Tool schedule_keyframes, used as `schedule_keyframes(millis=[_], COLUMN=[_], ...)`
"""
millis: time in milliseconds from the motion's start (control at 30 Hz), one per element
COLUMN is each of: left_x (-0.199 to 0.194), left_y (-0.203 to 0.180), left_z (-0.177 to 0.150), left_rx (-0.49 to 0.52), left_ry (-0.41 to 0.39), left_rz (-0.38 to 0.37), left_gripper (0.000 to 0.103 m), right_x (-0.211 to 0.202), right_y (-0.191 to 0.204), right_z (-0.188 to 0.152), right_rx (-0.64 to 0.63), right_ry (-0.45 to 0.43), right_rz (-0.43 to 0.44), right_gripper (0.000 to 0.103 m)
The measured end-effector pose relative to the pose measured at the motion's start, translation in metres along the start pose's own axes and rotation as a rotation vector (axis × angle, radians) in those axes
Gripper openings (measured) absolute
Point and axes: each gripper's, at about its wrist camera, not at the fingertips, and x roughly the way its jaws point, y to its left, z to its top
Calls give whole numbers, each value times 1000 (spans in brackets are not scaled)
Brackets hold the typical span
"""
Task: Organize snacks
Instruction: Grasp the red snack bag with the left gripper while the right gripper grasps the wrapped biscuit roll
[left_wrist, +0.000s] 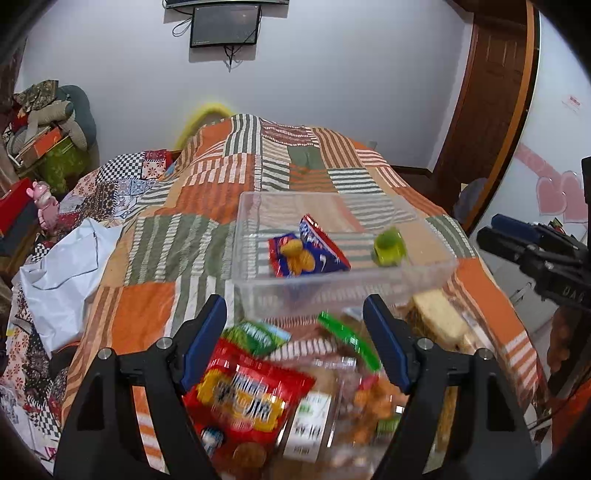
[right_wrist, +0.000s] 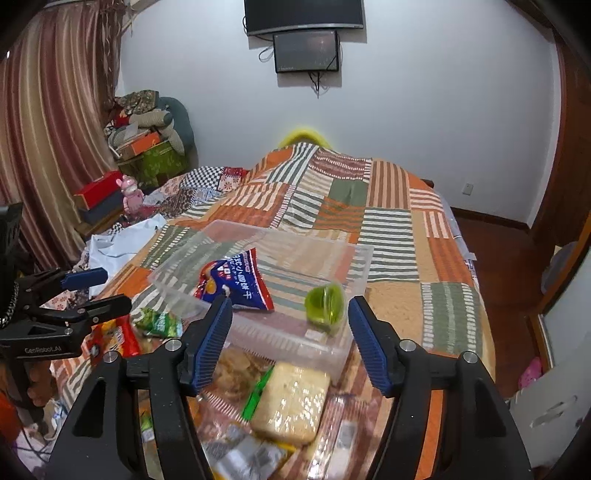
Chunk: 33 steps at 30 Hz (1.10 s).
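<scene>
Both grippers' fingers (left_wrist: 386, 347) (right_wrist: 365, 343) gape empty above crinkly snack packets (left_wrist: 243, 398); clear bin (left_wrist: 332, 291) holds blue packet (left_wrist: 308, 253).

My left gripper (left_wrist: 295, 341) sits low centre, jaws apart and empty; my right gripper (right_wrist: 290, 341) likewise, pitched downward.
</scene>
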Motion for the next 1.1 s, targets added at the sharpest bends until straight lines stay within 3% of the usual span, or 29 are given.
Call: schedule_keyframes(millis=[267, 733, 833, 1100], left_x=[-18, 11, 14, 36], left_y=[13, 40, 44, 55], left_z=[-33, -90, -91, -86], left_rx=[-5, -23, -40, -57], left_ry=[9, 146, 128, 169], left_rz=[21, 43, 45, 79], left_gripper=[82, 89, 95, 95], right_x=[-5, 17, 17, 19], right_y=[-1, -36, -40, -46], right_z=[-23, -87, -103, -116], right_rx=[4, 128, 153, 194], right_ry=[0, 146, 174, 205], right_rz=[-43, -70, -66, -34], right_gripper=[65, 65, 65, 66])
